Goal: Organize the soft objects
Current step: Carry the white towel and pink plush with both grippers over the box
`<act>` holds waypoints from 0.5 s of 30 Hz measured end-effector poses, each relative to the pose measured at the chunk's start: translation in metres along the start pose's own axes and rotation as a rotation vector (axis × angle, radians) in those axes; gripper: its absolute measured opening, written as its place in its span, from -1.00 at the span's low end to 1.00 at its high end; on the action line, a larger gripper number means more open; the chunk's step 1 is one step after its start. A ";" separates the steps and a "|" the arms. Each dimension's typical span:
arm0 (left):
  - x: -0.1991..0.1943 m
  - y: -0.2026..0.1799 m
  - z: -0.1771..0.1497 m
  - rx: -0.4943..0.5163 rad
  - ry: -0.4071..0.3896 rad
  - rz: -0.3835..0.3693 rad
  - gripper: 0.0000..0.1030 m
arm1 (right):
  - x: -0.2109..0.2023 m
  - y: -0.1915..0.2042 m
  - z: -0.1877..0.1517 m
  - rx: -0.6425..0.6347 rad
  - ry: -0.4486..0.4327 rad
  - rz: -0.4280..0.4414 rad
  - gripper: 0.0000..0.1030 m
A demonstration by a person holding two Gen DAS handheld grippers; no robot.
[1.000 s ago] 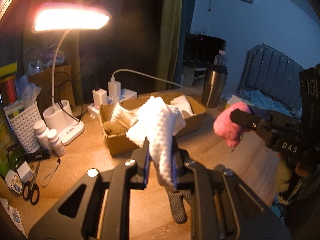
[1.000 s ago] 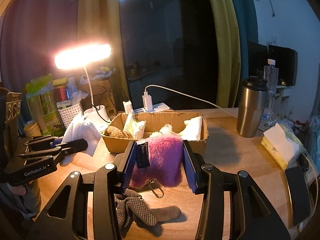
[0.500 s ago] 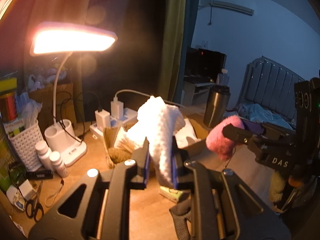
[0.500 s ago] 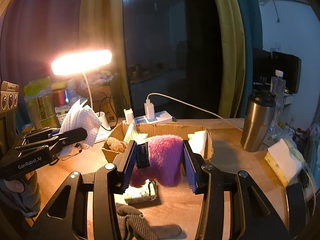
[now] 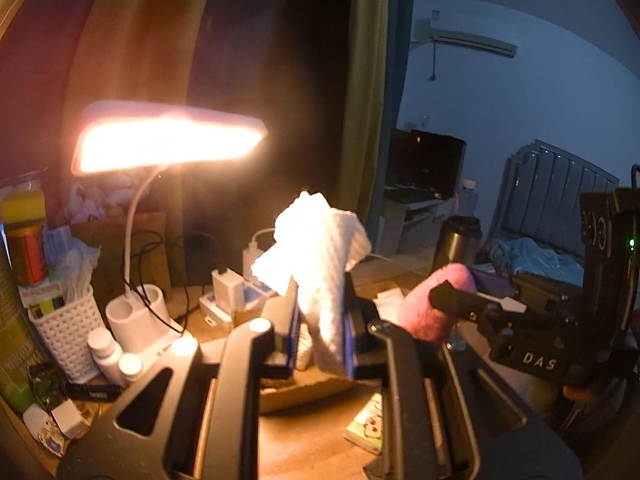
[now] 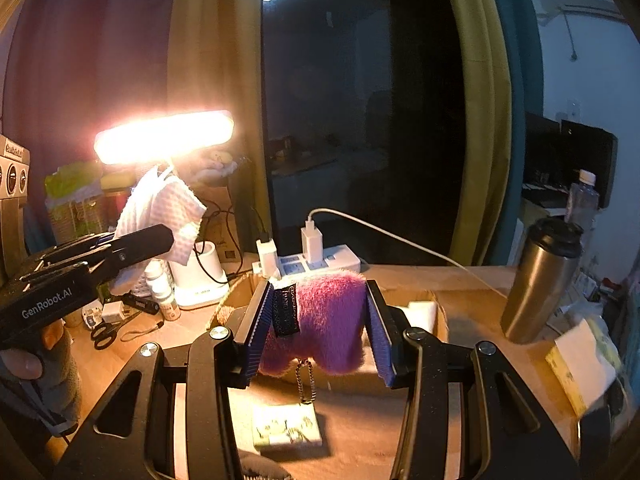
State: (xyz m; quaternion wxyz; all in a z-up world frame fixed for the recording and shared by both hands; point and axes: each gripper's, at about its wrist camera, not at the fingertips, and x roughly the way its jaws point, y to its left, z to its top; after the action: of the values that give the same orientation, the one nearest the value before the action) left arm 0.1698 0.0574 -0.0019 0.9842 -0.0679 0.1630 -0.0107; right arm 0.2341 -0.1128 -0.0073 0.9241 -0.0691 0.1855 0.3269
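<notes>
My left gripper is shut on a white waffle-weave cloth, held up in the air; the same cloth shows at the left of the right wrist view. My right gripper is shut on a fluffy purple-pink plush pouch with a black tag and a ball chain hanging below. That pouch appears pink in the left wrist view. Both hover over an open cardboard box on the wooden desk; the box is mostly hidden behind the fingers.
A lit desk lamp stands at the left with a white basket and small bottles. A power strip sits behind the box, a steel tumbler to the right, a tissue pack in front.
Both grippers have risen and moved forward over the box with their cloth and pouch. The grey glove on the desk has dropped out of view; a tissue pack now shows below.
</notes>
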 end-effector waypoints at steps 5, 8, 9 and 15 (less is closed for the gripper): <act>0.014 0.009 0.001 -0.016 -0.003 0.020 -0.67 | 0.015 0.006 0.009 -0.017 -0.014 0.020 -0.08; 0.023 0.012 -0.001 -0.014 -0.002 0.023 -0.67 | 0.025 0.010 0.012 -0.026 -0.016 0.032 -0.08; 0.026 0.013 -0.001 -0.014 0.000 0.028 -0.67 | 0.028 0.011 0.013 -0.027 -0.015 0.035 -0.08; 0.049 0.020 -0.012 -0.025 0.021 0.033 -0.67 | 0.052 0.010 0.009 -0.022 0.013 0.057 -0.08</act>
State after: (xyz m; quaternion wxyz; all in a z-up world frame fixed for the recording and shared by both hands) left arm 0.2123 0.0740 -0.0311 0.9816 -0.0775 0.1746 0.0067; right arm 0.2681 -0.0725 -0.0189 0.9123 -0.0762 0.1897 0.3548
